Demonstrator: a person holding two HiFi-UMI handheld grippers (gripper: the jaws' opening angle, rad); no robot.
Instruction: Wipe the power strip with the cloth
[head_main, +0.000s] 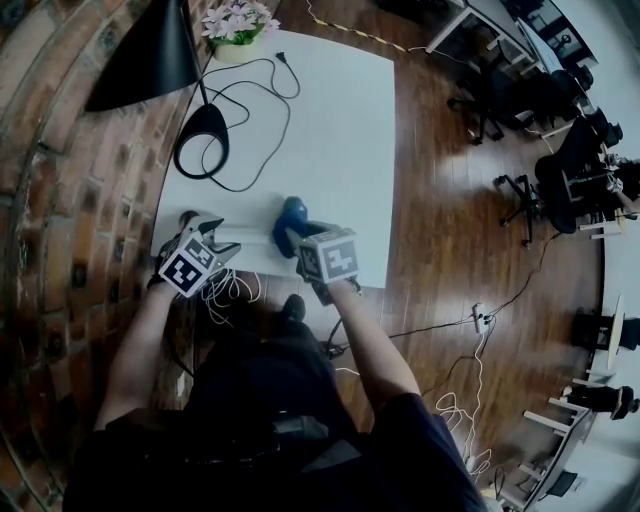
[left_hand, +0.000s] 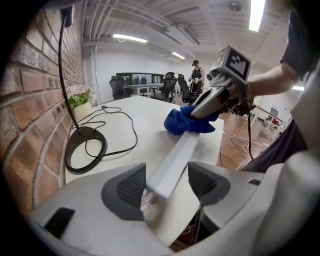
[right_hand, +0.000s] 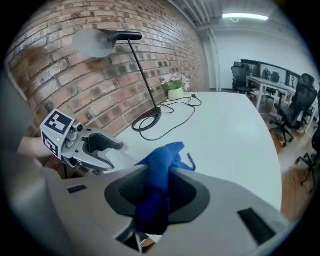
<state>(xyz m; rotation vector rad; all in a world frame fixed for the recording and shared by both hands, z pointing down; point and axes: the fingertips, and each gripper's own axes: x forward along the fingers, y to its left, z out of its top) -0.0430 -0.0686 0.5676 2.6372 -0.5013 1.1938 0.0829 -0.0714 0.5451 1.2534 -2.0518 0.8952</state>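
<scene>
While blue cloth (right_hand: 162, 160) is clamped in narrowly parted jaws of right gripper (right_hand: 157, 192) against far end of power strip (left_hand: 175, 160), near end is gripped by wide-set left gripper (left_hand: 164, 184) on white table (right_hand: 235, 135).

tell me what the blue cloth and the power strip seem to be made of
Blue cloth: soft fabric, maybe microfibre, matte; it bunches into limp folds. Power strip: probably hard plastic, smooth pale grey with a slight sheen; straight edges, rigid bar shape.
</scene>
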